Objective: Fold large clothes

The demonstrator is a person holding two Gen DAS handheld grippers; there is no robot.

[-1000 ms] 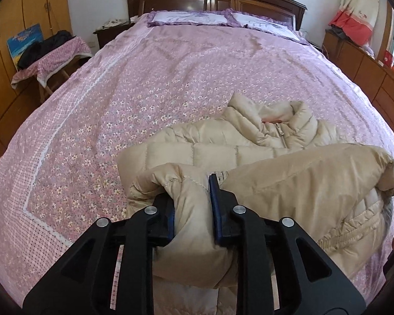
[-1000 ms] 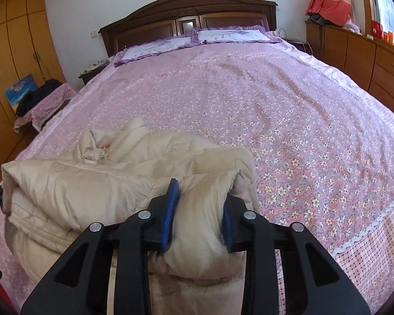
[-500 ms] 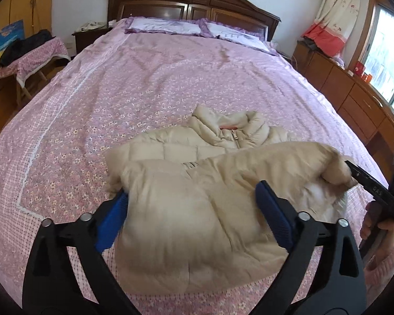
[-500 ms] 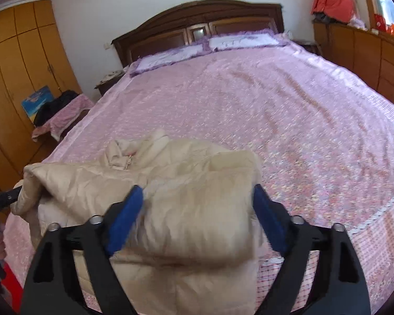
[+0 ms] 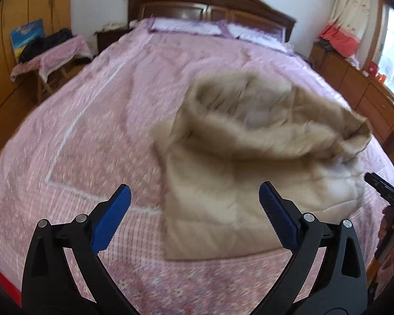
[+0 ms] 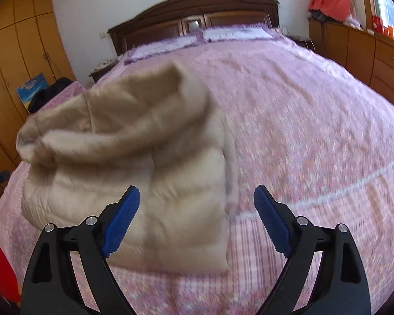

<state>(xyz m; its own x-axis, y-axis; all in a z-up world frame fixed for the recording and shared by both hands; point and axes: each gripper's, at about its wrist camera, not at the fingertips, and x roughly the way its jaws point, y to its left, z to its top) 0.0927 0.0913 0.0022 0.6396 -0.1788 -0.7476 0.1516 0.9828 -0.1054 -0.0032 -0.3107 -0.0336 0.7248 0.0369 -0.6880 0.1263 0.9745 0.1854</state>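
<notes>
Beige quilted puffer jacket [image 5: 249,162] [image 6: 134,162] lies folded near the foot of the pink floral bedspread [image 5: 105,110] [image 6: 302,136]. Left gripper [image 5: 194,210] and right gripper [image 6: 197,210] both spread wide, empty, short of it. Frames blurred.

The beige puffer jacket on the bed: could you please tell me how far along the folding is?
Done: the beige puffer jacket lies on the pink bedspread doubled into a compact bundle, its upper part rolled over the lower. In hand: nothing; the left gripper and right gripper are both open and clear of the fabric. Left: the blurred top layer looks bulky and uneven, so probably tidying or another fold.
</notes>
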